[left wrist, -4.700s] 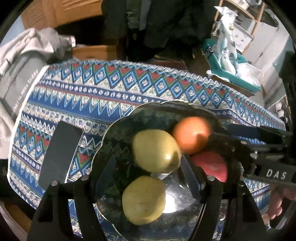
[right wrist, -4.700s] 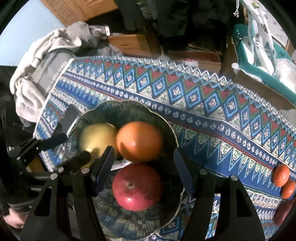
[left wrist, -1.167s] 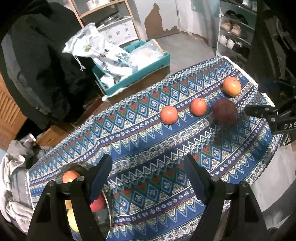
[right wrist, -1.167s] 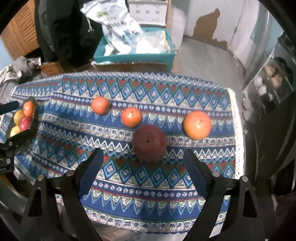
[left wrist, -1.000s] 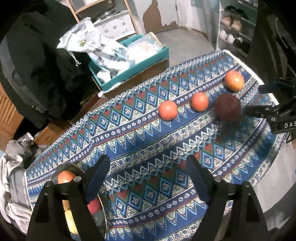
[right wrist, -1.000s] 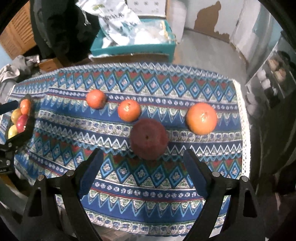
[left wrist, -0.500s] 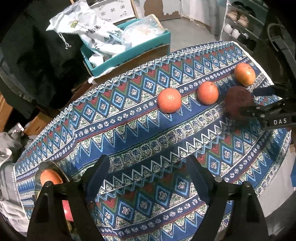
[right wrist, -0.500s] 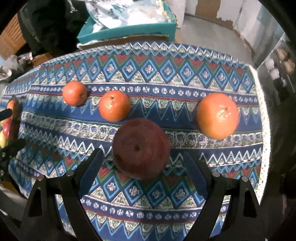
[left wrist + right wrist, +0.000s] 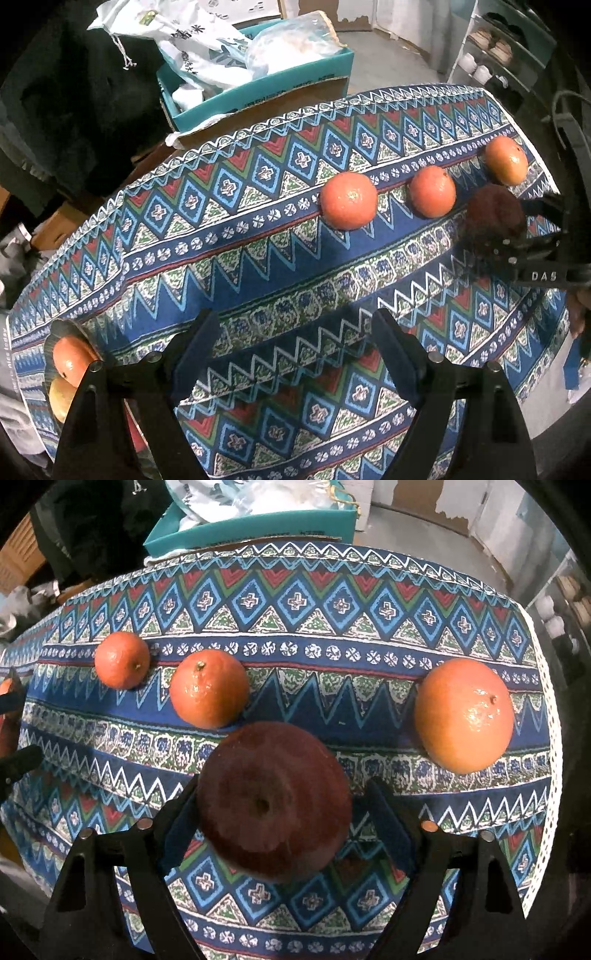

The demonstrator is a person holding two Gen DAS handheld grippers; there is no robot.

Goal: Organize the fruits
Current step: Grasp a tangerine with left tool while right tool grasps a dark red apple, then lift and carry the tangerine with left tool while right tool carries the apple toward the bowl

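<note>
Right tongs (image 9: 280, 812) spread wide around the dark red apple (image 9: 273, 801), ungripped; left tongs (image 9: 295, 347) gape, holding nothing.

1. Our left wrist view looks down from high over the patterned tablecloth (image 9: 280, 258), facing its far right end.
2. Our right wrist view sits low and close over the dark red apple (image 9: 273, 801).
3. Both share the apple (image 9: 495, 218) and three oranges.
</note>
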